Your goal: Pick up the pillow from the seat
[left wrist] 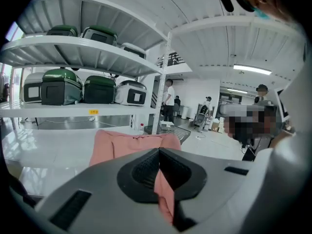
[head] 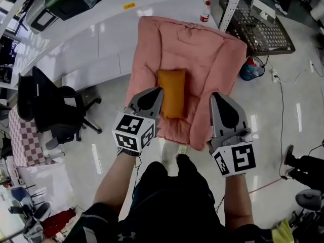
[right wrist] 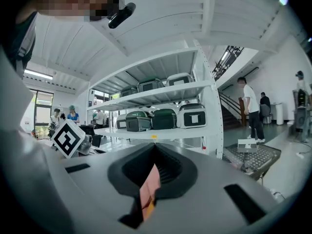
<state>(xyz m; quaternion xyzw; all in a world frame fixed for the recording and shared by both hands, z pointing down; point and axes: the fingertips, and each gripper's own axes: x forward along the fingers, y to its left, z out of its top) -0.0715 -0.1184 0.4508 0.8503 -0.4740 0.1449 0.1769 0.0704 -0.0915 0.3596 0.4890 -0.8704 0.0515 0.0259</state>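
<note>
1. Black short-sleeved top [head: 172,211], small white logo [head: 121,235] at lower centre.
2. Black trousers [head: 162,175].
3. Grey tapered shells on left tongs [head: 158,91] and right tongs [head: 216,96], dark ribbed pads inside.
4. White cube [head: 133,131] with black square markers behind each.

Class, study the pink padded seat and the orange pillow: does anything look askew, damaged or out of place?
Nothing stands out. The orange rectangular pillow lies centred on the pink padded seat, lengthwise, with no visible damage or spill.

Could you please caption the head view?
Left hand-held gripper and right hand-held gripper, both shut, poised before orange pillow on pink seat.
</note>
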